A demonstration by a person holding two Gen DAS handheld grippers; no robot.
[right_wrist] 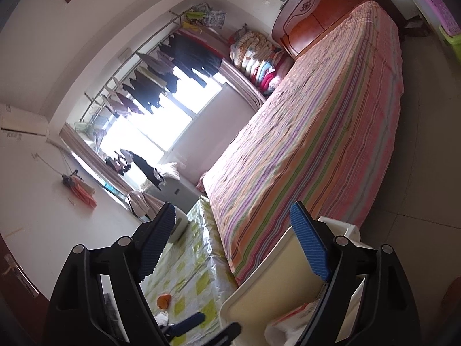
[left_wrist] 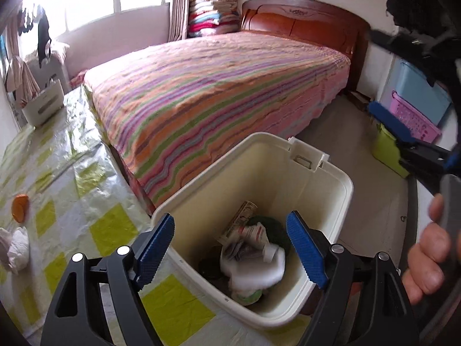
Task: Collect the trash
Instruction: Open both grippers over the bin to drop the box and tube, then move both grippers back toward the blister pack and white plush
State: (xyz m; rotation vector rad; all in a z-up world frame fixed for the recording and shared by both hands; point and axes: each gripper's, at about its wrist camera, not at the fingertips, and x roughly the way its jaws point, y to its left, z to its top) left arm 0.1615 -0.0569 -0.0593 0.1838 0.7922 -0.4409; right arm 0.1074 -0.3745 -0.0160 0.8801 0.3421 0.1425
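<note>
A cream plastic bin (left_wrist: 340, 178) stands beside the table and holds crumpled paper, wrappers and white foam (left_wrist: 253, 259). My left gripper (left_wrist: 230, 219) hangs open over its mouth with nothing between the blue pads. One of my right gripper's pads (left_wrist: 389, 121) shows at the right, beyond the bin. In the right wrist view my right gripper (right_wrist: 233, 207) is open and empty, just above the bin (right_wrist: 273, 288). An orange peel (left_wrist: 20, 207) and a crumpled white tissue (left_wrist: 17, 248) lie on the checked tablecloth at the left; the peel (right_wrist: 164, 301) also shows in the right wrist view.
A bed with a striped cover (left_wrist: 219, 92) runs along the table and the bin. A white appliance (left_wrist: 43, 103) stands at the table's far end. Blue, pink and green plastic containers (left_wrist: 415, 121) sit on the floor at the right. A hand (left_wrist: 426, 259) holds a gripper handle.
</note>
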